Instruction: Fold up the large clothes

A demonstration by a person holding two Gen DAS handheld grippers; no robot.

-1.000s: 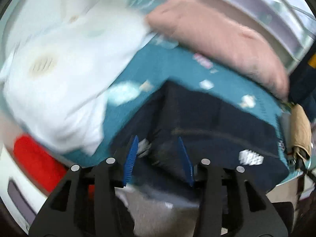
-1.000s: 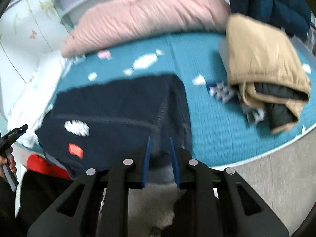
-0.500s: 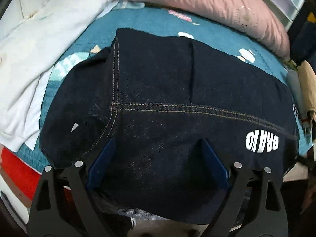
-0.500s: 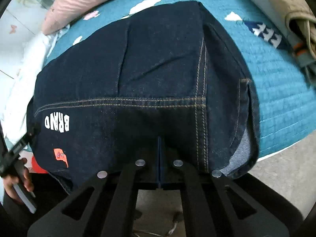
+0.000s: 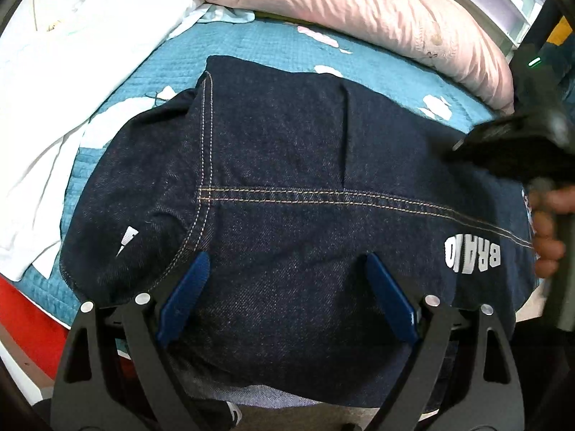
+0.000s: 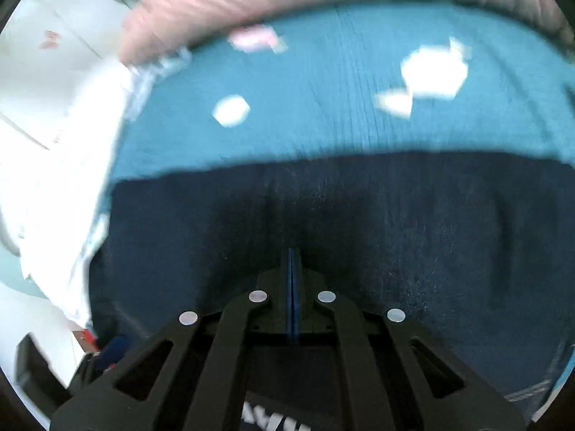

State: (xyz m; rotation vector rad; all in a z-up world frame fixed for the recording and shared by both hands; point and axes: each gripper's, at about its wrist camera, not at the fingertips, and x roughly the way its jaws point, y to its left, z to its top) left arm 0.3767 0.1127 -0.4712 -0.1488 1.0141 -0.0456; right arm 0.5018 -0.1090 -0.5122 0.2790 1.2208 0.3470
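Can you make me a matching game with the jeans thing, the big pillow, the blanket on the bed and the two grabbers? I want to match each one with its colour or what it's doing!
Things:
1. denim garment
2. pillow
3. bedspread
4. left gripper
5. right gripper

Colour or state:
A. teal with white shapes
B. jaws wide open
C. dark blue with tan stitching
D. jaws shut tight
E. pink

Pairs: 1-C, 2-E, 3-A, 4-B, 5-D
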